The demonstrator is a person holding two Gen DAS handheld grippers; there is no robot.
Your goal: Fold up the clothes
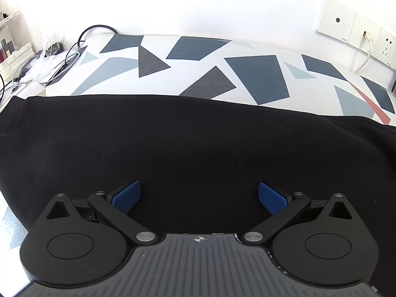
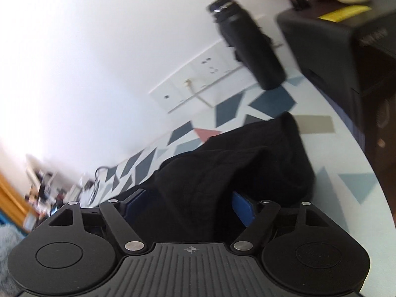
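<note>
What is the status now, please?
Left tool open over black garment. Right tool holds bunched garment. Black bottle beyond, not in the way.

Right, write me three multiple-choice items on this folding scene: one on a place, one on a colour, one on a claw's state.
1. Where does the dark bottle stand?
A. on the garment
B. on the patterned table by the wall
C. in a claw

2. What colour is the garment?
A. black
B. red
C. white

3. How is the left claw?
A. shut on cloth
B. out of view
C. open over the garment

Answers:
1 B, it stands on the patterned table beyond the cloth.
2 A, the fabric is black in both views.
3 C, its blue pads stand wide apart, nothing between.
</note>
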